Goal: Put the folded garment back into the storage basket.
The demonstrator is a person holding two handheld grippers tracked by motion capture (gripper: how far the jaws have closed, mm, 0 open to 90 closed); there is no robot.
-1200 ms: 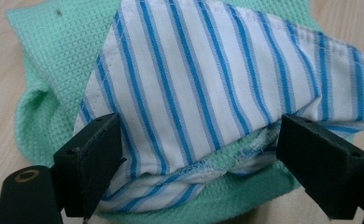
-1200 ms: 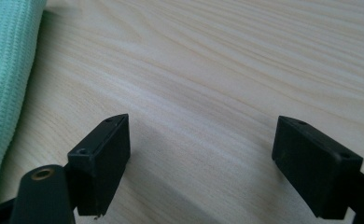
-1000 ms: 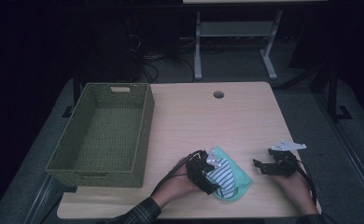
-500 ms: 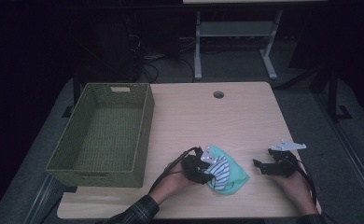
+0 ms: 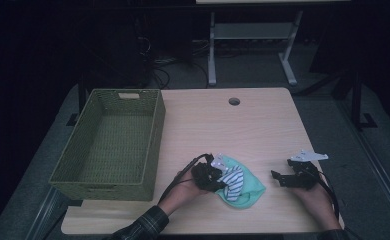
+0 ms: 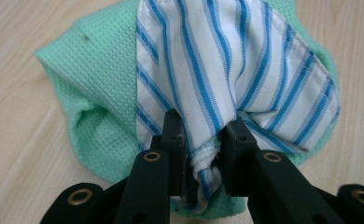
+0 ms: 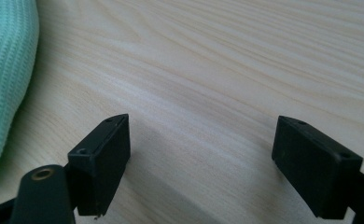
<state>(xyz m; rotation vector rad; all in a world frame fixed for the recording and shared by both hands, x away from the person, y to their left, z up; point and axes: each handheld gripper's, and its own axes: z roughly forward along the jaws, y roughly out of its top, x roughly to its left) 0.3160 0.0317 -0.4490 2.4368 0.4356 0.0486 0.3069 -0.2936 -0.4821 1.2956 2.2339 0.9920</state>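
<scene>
A white cloth with blue stripes point(image 6: 227, 70) lies on top of a mint green waffle cloth point(image 6: 101, 84) near the table's front edge. My left gripper point(image 6: 203, 140) has just been closing, and its jaws now pinch a bunched fold of the striped cloth point(image 5: 233, 181). In the high view the left gripper point(image 5: 218, 181) sits at the left side of the green cloth point(image 5: 250, 192). My right gripper point(image 5: 278, 177) rests on the table to the right of the cloths. Its jaws point(image 7: 201, 158) stand wide apart over bare wood, open, with an edge of the green cloth point(image 7: 5, 70) at the far left.
A green woven basket point(image 5: 110, 145) with nothing in it stands on the left part of the wooden table point(image 5: 233, 130). A round cable hole point(image 5: 234, 101) lies near the table's far edge. Metal table legs and cables stand on the dark floor behind.
The left gripper's jaws have closed on the striped cloth, and the hand has shifted slightly left. The right gripper has stayed in place.
</scene>
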